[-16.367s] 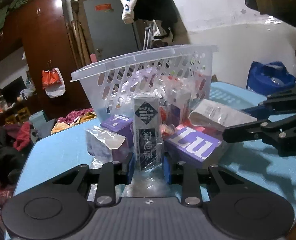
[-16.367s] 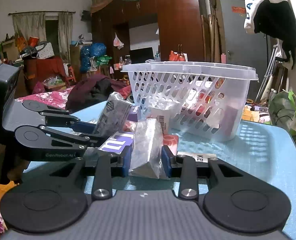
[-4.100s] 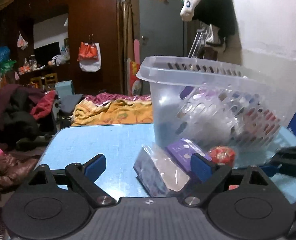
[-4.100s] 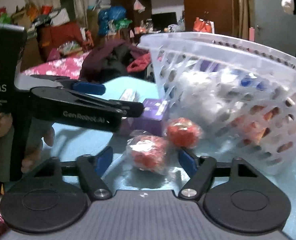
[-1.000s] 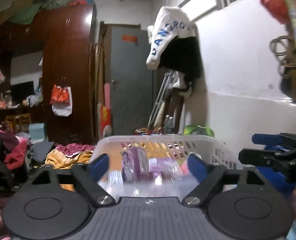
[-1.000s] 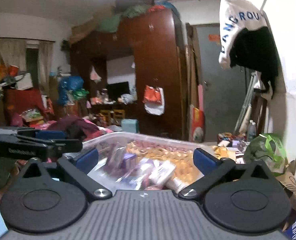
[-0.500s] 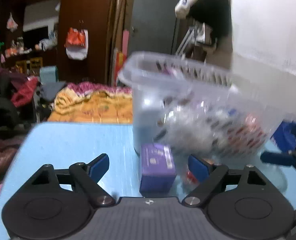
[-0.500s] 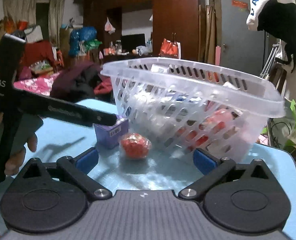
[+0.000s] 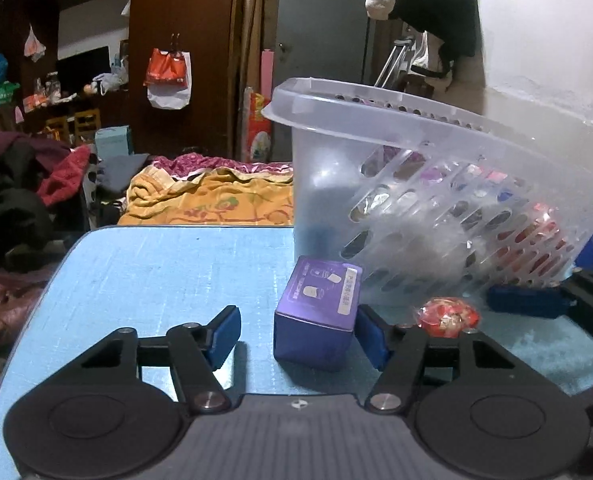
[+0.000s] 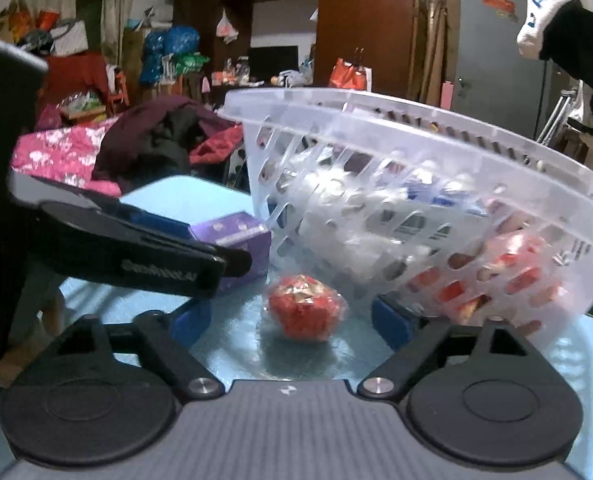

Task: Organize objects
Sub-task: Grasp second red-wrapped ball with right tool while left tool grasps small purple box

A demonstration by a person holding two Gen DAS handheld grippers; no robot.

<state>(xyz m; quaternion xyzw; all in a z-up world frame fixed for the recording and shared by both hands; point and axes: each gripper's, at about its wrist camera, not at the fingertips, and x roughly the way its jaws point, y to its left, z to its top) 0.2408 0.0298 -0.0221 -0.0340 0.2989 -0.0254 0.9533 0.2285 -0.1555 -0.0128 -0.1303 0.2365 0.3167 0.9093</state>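
A purple box (image 9: 316, 312) stands on the blue table (image 9: 156, 272) between the fingers of my left gripper (image 9: 296, 338). Its jaws are closing; the right pad meets the box's side while the left pad stands apart from it. A red wrapped snack (image 10: 302, 312) lies between the pads of my right gripper (image 10: 292, 320), whose jaws are also closing with gaps on both sides. The purple box (image 10: 232, 240) and the left gripper's finger (image 10: 156, 268) show in the right wrist view. The snack (image 9: 446, 316) lies right of the box.
A clear perforated plastic basket (image 9: 376, 108) holding several packets stands just behind the box and the snack, very close to both grippers; its rim (image 10: 376, 120) overhangs the right gripper. The table's left edge and a cluttered room with clothes lie beyond.
Both grippers came down from above the basket to the tabletop in front of it. Their jaws have narrowed, the left around the purple box and the right around the red snack.
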